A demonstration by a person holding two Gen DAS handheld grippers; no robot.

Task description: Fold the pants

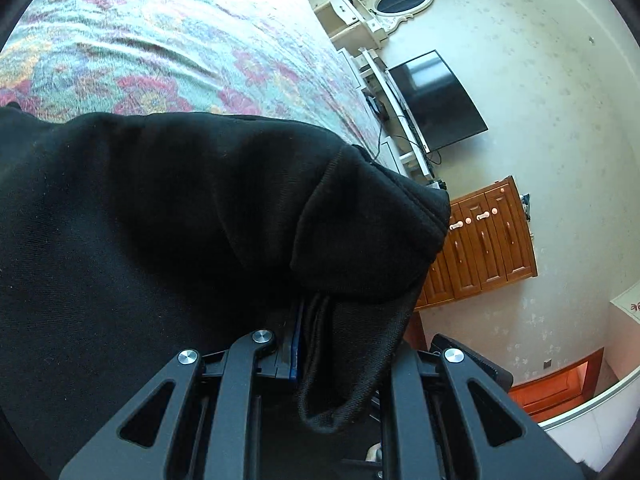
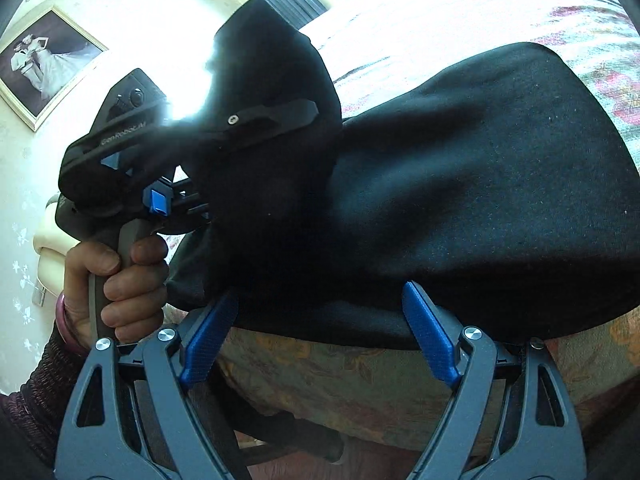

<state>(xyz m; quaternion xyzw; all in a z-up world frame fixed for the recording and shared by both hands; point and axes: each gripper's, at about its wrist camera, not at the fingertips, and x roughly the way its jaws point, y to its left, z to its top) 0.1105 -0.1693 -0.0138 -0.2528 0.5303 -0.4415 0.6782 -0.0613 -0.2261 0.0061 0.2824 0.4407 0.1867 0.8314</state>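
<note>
Black pants (image 1: 140,220) lie bunched on the floral bedspread (image 1: 160,40). My left gripper (image 1: 308,320) is shut on a fold of them. The cloth drapes over its fingers, and only a strip of one blue pad (image 1: 294,344) shows. In the right wrist view the pants (image 2: 480,200) fill the middle. A lifted part hangs over the left gripper (image 2: 296,116), which a hand (image 2: 116,276) holds by its grip. My right gripper (image 2: 320,304) stands open at the pants' near edge. Its blue pads (image 2: 208,340) are wide apart, with their tips at the cloth's hem and not pressing on it.
The bedspread (image 2: 360,380) runs under and in front of the pants. Beyond the bed stand a white dresser with an oval mirror (image 1: 402,0), a dark television (image 1: 436,100) and a wooden cabinet (image 1: 480,240). A framed picture (image 2: 44,64) hangs on the wall at left.
</note>
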